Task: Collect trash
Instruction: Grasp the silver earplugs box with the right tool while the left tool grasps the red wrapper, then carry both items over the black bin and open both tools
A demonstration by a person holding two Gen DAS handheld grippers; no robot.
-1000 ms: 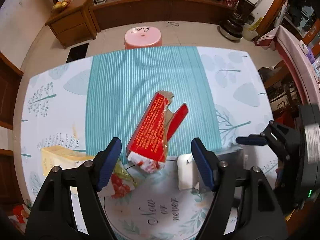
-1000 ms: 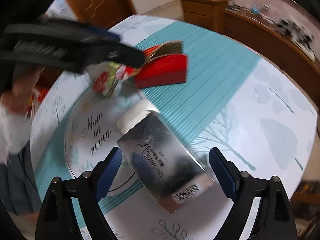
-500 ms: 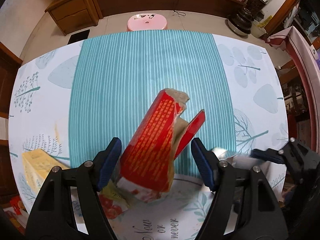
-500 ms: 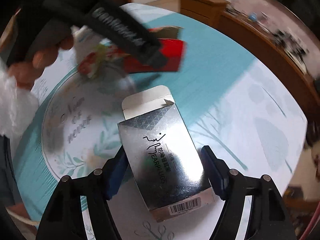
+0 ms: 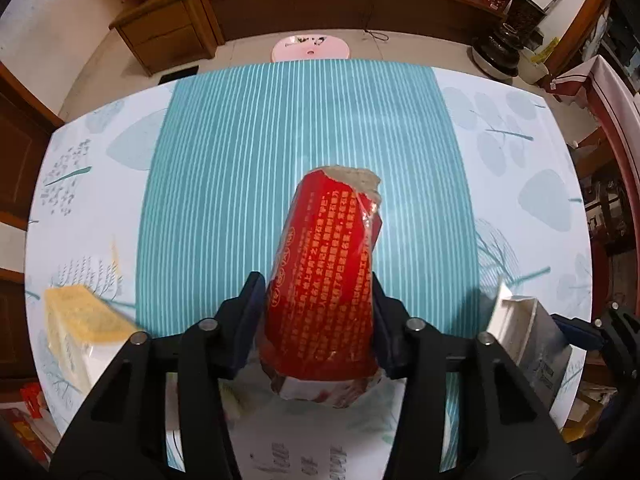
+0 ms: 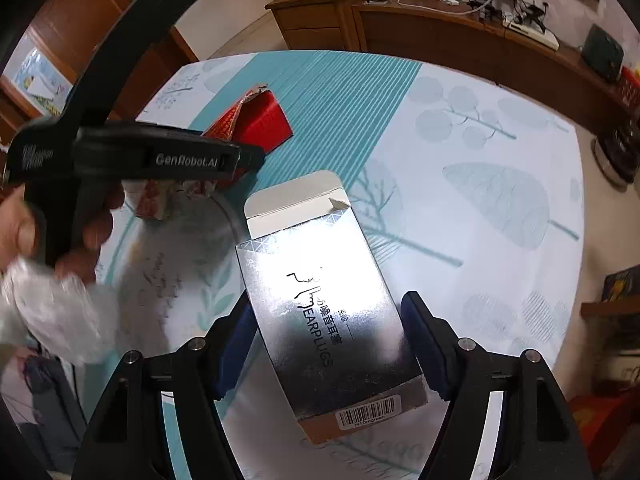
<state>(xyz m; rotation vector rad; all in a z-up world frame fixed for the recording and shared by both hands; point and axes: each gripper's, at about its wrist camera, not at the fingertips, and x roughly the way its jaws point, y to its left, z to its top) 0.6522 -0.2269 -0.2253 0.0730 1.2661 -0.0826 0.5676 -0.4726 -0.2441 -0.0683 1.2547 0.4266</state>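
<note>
A torn red carton (image 5: 328,264) with gold print stands tilted on the teal striped tablecloth (image 5: 260,152), its lower end over a crumpled wrapper (image 5: 320,392). My left gripper (image 5: 316,292) straddles it from above. Its jaws are closing, and both blue pads touch the carton's sides. The right wrist view shows the same carton (image 6: 260,120) behind the left gripper (image 6: 224,160), which a hand (image 6: 80,232) holds. My right gripper (image 6: 326,320) is shut on a silver earplugs box (image 6: 304,248) with its white flap open. That box (image 5: 520,320) also shows at the right of the left wrist view.
A yellow box (image 5: 80,320) lies at the table's left edge. A round mat printed "Now or never" (image 6: 168,272) sits under the left gripper. Beyond the far edge stand a pink stool (image 5: 312,46) and wooden cabinets (image 5: 168,28).
The left gripper sank over the red carton and its jaws narrowed onto it. The right gripper's jaws narrowed onto the silver box and carried it sideways off the round mat.
</note>
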